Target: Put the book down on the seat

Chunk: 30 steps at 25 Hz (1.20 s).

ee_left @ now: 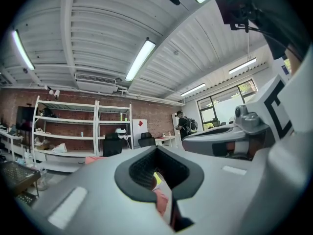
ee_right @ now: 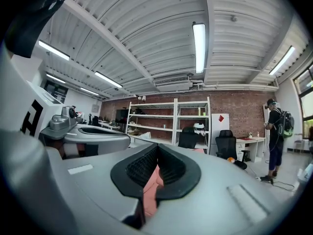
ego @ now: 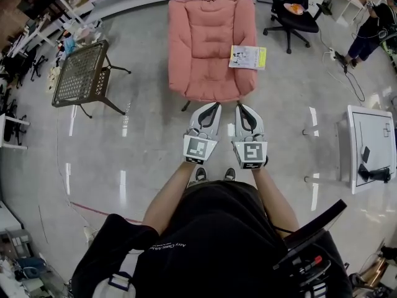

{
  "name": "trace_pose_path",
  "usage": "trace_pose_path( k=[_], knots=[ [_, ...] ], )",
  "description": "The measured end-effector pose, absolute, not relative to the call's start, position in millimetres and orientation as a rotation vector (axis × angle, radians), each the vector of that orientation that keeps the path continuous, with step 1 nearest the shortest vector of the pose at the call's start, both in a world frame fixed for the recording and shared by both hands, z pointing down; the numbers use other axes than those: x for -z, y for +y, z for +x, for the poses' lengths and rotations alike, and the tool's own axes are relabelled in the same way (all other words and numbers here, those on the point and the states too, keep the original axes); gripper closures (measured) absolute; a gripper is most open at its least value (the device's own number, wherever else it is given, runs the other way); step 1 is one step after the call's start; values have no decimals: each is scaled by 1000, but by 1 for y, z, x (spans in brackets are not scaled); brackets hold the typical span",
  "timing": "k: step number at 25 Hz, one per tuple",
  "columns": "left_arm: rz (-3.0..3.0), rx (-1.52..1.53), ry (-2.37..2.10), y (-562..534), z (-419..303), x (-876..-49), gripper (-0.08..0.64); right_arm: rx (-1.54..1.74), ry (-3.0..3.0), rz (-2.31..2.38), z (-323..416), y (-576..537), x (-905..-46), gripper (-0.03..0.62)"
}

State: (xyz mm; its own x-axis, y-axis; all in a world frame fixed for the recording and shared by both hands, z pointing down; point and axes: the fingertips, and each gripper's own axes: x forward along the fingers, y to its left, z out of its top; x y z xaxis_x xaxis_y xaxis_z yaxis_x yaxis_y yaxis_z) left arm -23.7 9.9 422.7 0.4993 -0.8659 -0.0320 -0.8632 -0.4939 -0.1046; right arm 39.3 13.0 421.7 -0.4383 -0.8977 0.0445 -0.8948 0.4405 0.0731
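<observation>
In the head view, a pink armchair (ego: 205, 48) stands on the grey floor (ego: 142, 160) ahead of the person. The book (ego: 247, 57) lies flat on the chair's right-hand edge as the picture shows it, and its yellow end sticks out a little past the side. It is well apart from both grippers. The left gripper (ego: 213, 108) and the right gripper (ego: 240, 108) are side by side just in front of the chair's near edge, pointing toward it. Each has its jaws together and holds nothing. A mesh table (ego: 80, 73) stands to the left of the chair and a black office chair (ego: 290, 14) to its upper right. A white cabinet (ego: 371, 146) sits at the right edge.

In the left gripper view, the left gripper (ee_left: 156, 150) has its dark pads meeting at the tips, with nothing gripped. Pink upholstery (ee_left: 161, 202) shows through the slit below them. White shelves (ee_left: 73, 131) line a brick wall behind.

In the right gripper view, the right gripper (ee_right: 157, 148) is likewise closed and empty, and pink (ee_right: 151, 185) shows through its slit. A person (ee_right: 275, 136) stands at the far right.
</observation>
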Motion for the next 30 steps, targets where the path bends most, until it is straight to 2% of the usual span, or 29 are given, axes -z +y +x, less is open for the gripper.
trace_pose_path(
  k=[17,30],
  knots=[
    [-2735,187,1575,-5,-39,-492,563,-73,-2558,1508,14,-3,-485,581],
    [-2798,234,1566,-9,-41,-510,563,-186,-2513,1510,15,-2,-512,581]
  ],
)
